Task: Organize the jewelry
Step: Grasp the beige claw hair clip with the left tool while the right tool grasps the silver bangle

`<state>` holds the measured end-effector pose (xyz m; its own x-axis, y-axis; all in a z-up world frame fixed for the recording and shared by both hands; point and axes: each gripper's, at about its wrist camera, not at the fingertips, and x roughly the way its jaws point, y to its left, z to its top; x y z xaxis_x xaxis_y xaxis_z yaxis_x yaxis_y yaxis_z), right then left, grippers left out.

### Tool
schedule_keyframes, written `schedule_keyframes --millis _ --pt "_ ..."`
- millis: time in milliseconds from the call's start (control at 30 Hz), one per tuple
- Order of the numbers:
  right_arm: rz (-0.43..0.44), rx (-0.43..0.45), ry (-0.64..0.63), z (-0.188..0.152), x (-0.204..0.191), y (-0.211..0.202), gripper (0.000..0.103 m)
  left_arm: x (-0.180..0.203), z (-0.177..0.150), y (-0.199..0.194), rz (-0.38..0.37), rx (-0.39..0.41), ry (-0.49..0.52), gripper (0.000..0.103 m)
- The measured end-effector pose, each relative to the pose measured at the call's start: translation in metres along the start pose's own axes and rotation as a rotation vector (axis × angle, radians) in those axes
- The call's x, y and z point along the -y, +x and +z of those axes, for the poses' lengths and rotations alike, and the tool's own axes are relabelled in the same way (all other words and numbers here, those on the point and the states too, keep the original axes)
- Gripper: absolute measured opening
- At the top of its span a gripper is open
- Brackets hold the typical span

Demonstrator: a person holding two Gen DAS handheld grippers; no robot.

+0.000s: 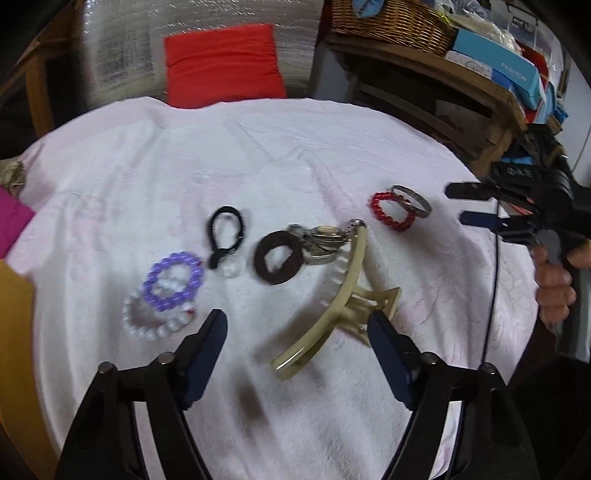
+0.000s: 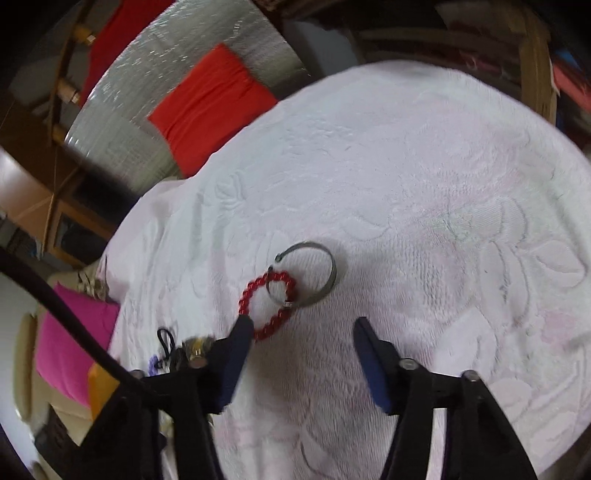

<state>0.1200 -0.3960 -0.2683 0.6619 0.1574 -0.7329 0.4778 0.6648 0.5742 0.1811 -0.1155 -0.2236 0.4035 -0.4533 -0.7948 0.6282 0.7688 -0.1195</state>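
Jewelry lies on a white cloth (image 1: 258, 155). A cream hair claw (image 1: 332, 306) lies just ahead of my open, empty left gripper (image 1: 295, 325). Beyond it are a watch (image 1: 325, 242), a brown hair tie (image 1: 275, 256), a black hair tie (image 1: 225, 232), a purple bead bracelet (image 1: 175, 280) and a white bead bracelet (image 1: 155, 321). A red bead bracelet (image 1: 391, 211) overlaps a silver bangle (image 1: 412, 199). My right gripper (image 2: 303, 326) is open and empty, just short of the red bracelet (image 2: 267, 306) and bangle (image 2: 314, 273). The right gripper also shows in the left wrist view (image 1: 460, 205).
A red cushion (image 1: 221, 62) lies beyond the cloth's far edge. A wicker basket (image 1: 391, 18) and boxes (image 1: 495, 62) sit on a wooden shelf at the right. A pink cushion (image 2: 74, 350) lies at the left. A black cable (image 1: 493, 280) hangs by the right gripper.
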Motion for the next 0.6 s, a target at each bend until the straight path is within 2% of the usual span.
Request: schedule_keyframes --millis 167,267,367,500,600 --pt "-0.028 0.01 0.015 0.019 -0.001 0.014 0.056 -0.003 0.005 0.009 -0.058 -0.011 -0.031 0.078" --pt "-0.063 -0.017 -0.04 0.022 -0.014 0.029 0.075 -0.004 0.006 0.017 -0.086 -0.041 -0.049 0.078" --pt "-0.097 -0.038 -0.086 0.026 -0.021 0.041 0.076 -0.001 0.006 0.024 -0.11 -0.072 -0.057 0.078" --pt "-0.154 -0.046 -0.138 0.028 -0.03 0.056 0.079 0.002 0.005 0.024 -0.139 -0.068 -0.056 0.078" --pt "-0.153 -0.076 -0.148 0.026 -0.029 0.061 0.079 0.005 0.005 0.025 -0.182 -0.07 -0.068 0.078"
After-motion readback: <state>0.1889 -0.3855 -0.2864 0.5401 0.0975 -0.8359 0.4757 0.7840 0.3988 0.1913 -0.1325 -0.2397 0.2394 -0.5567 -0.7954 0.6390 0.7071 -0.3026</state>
